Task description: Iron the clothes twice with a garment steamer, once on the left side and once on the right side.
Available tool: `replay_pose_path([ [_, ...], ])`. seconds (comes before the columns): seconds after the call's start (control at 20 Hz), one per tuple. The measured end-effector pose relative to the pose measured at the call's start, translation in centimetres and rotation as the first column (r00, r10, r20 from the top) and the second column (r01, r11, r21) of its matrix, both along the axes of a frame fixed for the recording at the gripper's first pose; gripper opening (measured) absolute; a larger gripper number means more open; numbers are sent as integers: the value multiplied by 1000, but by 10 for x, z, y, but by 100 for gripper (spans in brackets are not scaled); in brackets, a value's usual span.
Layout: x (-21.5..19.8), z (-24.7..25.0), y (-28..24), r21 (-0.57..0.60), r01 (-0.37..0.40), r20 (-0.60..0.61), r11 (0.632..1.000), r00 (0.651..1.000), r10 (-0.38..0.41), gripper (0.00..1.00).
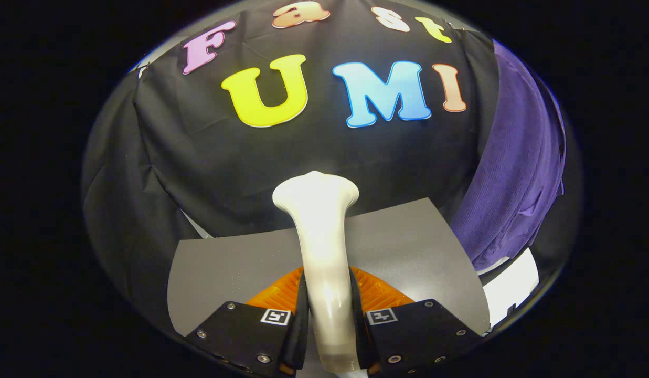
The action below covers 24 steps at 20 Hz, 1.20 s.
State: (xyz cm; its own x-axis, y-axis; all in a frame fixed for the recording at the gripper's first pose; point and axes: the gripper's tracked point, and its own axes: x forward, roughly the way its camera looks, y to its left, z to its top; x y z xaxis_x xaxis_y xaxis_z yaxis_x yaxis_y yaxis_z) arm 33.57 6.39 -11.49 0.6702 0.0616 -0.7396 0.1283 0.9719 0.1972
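A white garment steamer (pixel 320 231) stands upright between my fingers, its flared head pointing away toward the black cloth wall. My gripper (pixel 328 315) is shut on the steamer's handle, both fingers pressing its sides. A purple garment (pixel 513 173) hangs to the right, beyond the fingers and apart from the steamer head. The steamer's base is hidden below the fingers.
A grey mat (pixel 408 247) lies on the table just ahead of the fingers. A white table surface (pixel 513 286) shows under the garment's lower edge. The black cloth wall (pixel 198 157) closes off the far side and the left.
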Motion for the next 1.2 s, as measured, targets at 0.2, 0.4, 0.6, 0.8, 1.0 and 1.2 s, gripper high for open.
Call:
replay_pose_path([
  [0.2,-31,33,-23,-67,22,80,997,997,-17,38],
  [0.4,-68,59,-39,-101,54,152,993,988,-38,37],
  [0.6,-115,75,-53,-145,76,216,987,975,-44,37],
  [0.8,-161,90,-75,-171,98,285,980,958,-47,37],
  [1.0,-207,102,-111,-200,146,348,969,935,-69,37],
  [1.2,-249,104,-137,-220,169,400,961,914,-69,37],
])
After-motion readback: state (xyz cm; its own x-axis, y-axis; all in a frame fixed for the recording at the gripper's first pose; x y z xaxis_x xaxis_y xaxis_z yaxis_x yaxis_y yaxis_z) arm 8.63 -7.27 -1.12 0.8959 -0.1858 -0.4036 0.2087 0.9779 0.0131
